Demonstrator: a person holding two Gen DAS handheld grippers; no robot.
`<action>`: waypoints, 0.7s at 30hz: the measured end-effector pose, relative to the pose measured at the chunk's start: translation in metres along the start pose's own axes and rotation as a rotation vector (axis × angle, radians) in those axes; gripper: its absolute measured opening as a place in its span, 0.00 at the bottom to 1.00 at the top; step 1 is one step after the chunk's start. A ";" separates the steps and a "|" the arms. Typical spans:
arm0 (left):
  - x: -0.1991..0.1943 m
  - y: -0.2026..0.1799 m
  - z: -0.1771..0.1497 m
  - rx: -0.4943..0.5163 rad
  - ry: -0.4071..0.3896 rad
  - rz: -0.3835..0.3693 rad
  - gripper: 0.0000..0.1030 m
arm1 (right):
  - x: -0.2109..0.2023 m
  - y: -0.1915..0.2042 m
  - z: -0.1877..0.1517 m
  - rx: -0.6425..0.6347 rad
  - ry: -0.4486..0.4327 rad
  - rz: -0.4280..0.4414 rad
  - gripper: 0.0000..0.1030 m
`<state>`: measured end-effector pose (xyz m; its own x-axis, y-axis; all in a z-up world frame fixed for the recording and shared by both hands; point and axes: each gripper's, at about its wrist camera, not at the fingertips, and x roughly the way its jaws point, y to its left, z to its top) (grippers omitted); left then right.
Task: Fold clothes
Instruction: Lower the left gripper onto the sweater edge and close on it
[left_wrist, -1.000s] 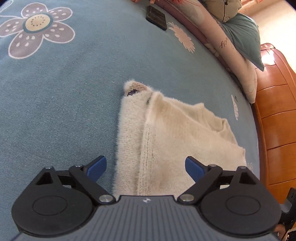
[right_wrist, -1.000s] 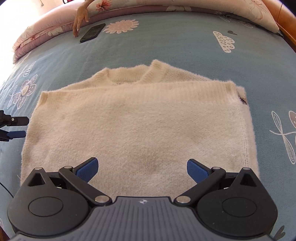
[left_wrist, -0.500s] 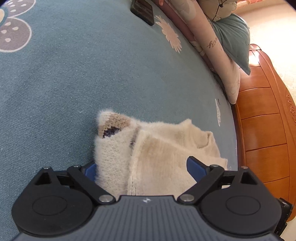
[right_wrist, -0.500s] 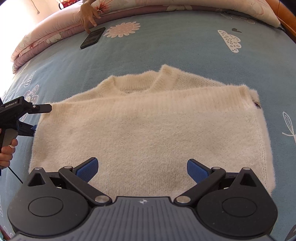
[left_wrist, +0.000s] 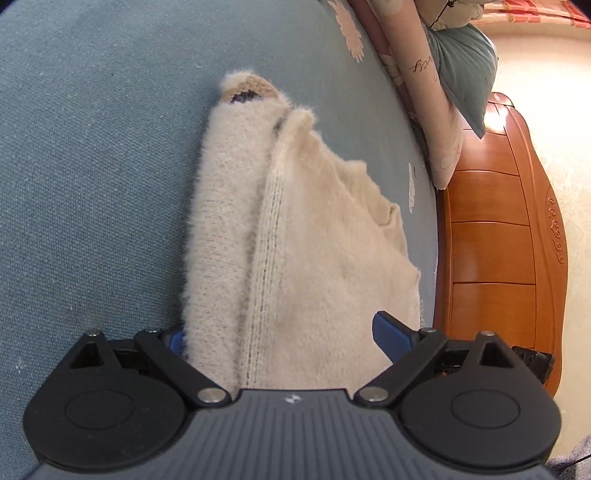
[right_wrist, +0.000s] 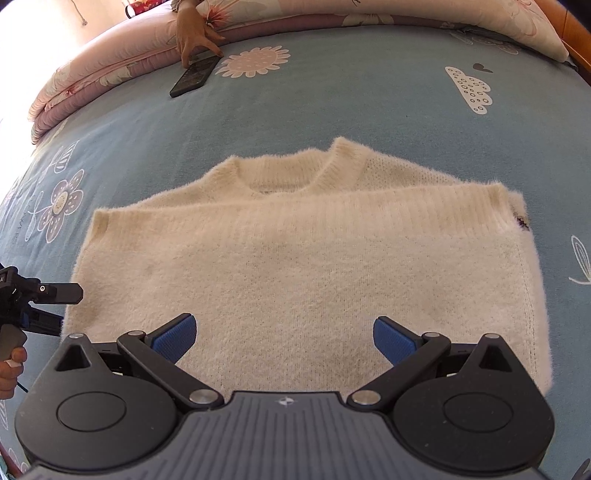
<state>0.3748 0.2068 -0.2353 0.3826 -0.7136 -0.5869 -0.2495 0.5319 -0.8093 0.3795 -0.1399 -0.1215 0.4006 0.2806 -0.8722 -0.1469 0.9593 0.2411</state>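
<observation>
Cream sweater (right_wrist: 295, 266) on a blue bedsheet (right_wrist: 332, 110).
The bedsheet carries pink and white flower prints; claw pads (right_wrist: 175, 338) are blue, phone (right_wrist: 194, 75) black, bed frame (left_wrist: 491, 236) orange-brown.

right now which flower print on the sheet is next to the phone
The pink daisy, right beside the phone; the grey flower lies nearer the left gripper.

A blue flower-printed bed (right_wrist: 369, 110) carries a folded cream sweater (right_wrist: 295, 266); a black phone (right_wrist: 194, 75); pink quilts (right_wrist: 110, 70).
</observation>
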 end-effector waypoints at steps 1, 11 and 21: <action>0.004 -0.001 0.006 0.003 0.015 -0.001 0.91 | 0.001 0.000 0.000 0.002 0.001 0.000 1.00; 0.015 -0.005 0.005 0.048 0.052 -0.069 0.93 | 0.000 0.015 0.000 -0.024 0.002 0.041 1.00; 0.029 -0.010 0.020 0.048 0.065 -0.080 0.92 | 0.009 0.008 -0.007 0.035 0.031 0.073 1.00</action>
<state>0.4057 0.1902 -0.2437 0.3411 -0.7818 -0.5219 -0.1767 0.4920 -0.8525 0.3754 -0.1294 -0.1309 0.3616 0.3490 -0.8645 -0.1430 0.9371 0.3184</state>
